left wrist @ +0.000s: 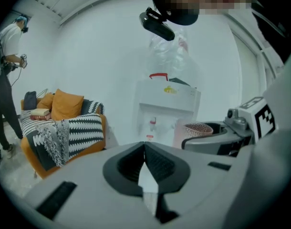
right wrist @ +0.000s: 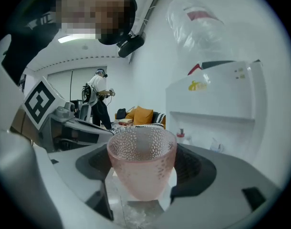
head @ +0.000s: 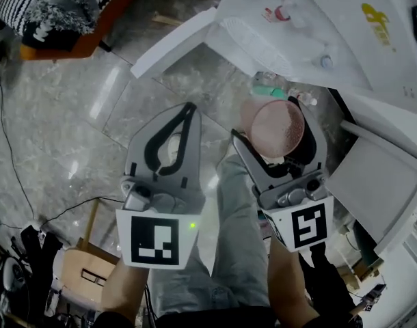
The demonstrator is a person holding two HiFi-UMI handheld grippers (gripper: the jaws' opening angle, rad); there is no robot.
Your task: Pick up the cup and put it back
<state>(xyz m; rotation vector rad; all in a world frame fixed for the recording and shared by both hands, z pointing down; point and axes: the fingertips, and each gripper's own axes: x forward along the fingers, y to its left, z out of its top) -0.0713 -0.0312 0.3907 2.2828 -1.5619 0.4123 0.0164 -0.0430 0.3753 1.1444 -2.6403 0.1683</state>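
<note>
Cup (right wrist: pixel 141 163), rim-on from overhead, shows its side between right gripper's (head: pixel 280 137) clamping jaws; left gripper's (left wrist: pixel 145 148) jaws closed, empty.

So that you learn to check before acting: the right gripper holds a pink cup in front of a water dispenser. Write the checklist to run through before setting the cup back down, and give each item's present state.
1. Grip on the cup: ok. The pads of the right gripper press on both its sides.
2. Cup upright: ok. Its mouth faces up.
3. Cup empty: ok. No water shows through its wall.
4. Left gripper out of the way: ok. It is shut, empty and beside the right one.
5. Spot to set it down: cannot tell. The water dispenser is ahead, but where the cup belongs is not shown.
</note>
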